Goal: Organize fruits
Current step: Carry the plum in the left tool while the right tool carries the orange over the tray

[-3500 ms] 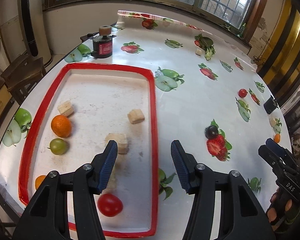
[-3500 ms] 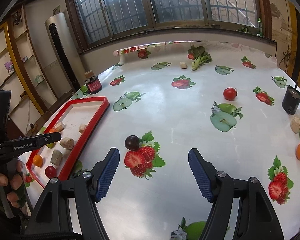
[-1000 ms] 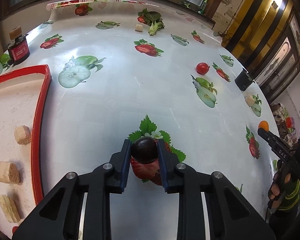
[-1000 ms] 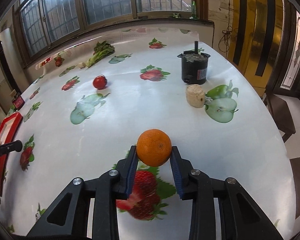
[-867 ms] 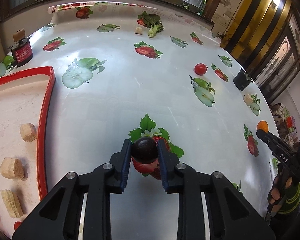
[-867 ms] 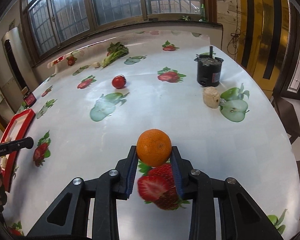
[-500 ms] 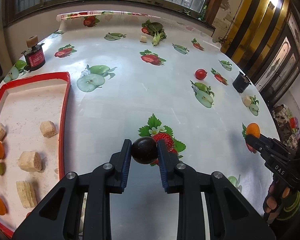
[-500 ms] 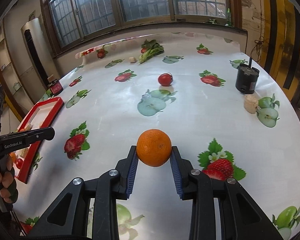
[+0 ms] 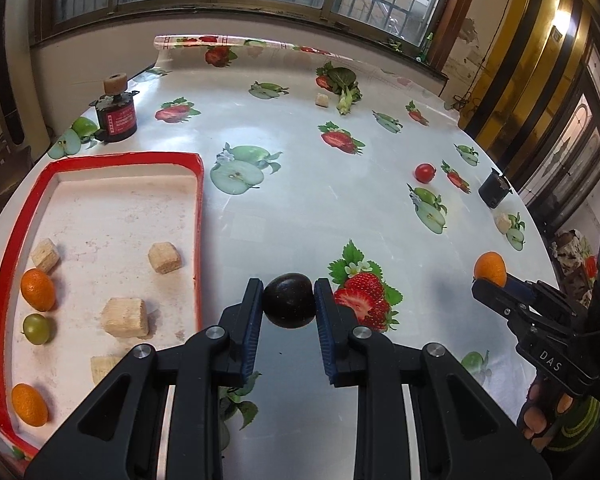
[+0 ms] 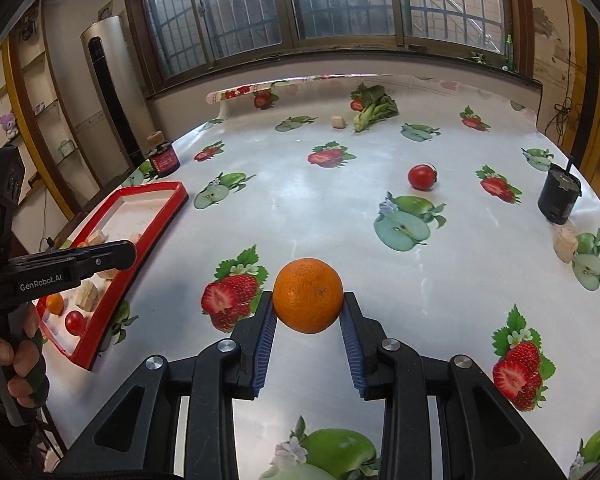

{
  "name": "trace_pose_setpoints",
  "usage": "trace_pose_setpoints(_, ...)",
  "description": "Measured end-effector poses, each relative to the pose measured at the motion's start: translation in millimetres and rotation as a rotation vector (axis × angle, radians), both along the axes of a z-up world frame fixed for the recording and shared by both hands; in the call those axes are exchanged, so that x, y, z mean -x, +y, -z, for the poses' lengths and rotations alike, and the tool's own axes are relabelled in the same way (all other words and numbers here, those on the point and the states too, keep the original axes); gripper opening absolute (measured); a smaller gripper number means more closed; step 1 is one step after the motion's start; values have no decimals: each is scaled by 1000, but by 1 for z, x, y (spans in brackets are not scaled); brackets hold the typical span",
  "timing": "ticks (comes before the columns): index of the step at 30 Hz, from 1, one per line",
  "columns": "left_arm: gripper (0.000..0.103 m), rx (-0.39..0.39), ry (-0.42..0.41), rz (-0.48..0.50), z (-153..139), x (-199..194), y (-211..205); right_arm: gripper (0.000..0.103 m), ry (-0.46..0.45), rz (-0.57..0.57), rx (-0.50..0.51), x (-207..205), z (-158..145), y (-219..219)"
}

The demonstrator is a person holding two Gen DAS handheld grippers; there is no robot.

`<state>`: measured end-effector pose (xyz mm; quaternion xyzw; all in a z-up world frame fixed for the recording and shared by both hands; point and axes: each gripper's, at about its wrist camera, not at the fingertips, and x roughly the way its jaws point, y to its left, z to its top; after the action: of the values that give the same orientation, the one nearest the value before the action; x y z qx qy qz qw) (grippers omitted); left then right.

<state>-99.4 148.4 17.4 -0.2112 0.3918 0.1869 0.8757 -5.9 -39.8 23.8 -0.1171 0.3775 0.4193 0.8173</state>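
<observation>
Left gripper [image 9: 288,309] clamps dark plum [image 9: 288,300] — right gripper [image 10: 307,322] clamps orange [image 10: 308,295].

"DAS" on the right gripper [image 9: 485,287], "GenRobot.AI" on the left gripper [image 10: 129,255]

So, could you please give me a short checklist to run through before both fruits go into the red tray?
1. Left hand-held gripper shut on dark plum: ok.
2. Right hand-held gripper shut on orange: ok.
3. Red tray in view, near the left gripper: ok.
4. Bare tray floor at the far end: ok.
5. Loose fruit left on the table: not ok, a red tomato remains.
</observation>
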Motion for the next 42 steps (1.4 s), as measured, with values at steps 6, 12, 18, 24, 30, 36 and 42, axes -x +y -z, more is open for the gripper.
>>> trace_pose_setpoints(6, 23, -4, -4, -34, -4, 14, 16, 33, 1, -58, -4, 12, -5, 29)
trace_pose_setpoints(12, 23, -19, -4, -77, -7, 30, 35, 33, 4, -119, -15, 25, -11, 65)
trace_pose_setpoints(18, 23, -28, 1, -121, -8, 45, 56, 33, 3, -178, -27, 38, -16, 100)
trace_pose_setpoints(24, 23, -37, 6, -151, -8, 57, 73, 33, 7, -222, -31, 50, -18, 128)
trace_pose_setpoints(30, 23, -37, 11, -181, -6, 66, 89, 33, 7, -258, -29, 61, -18, 150)
trace_pose_setpoints(36, 23, -35, 13, -206, -5, 72, 102, 33, 12, -281, -22, 65, -15, 168)
trace_pose_setpoints(42, 23, -25, 18, -228, -1, 77, 118, 33, 23, -301, -16, 68, -11, 186)
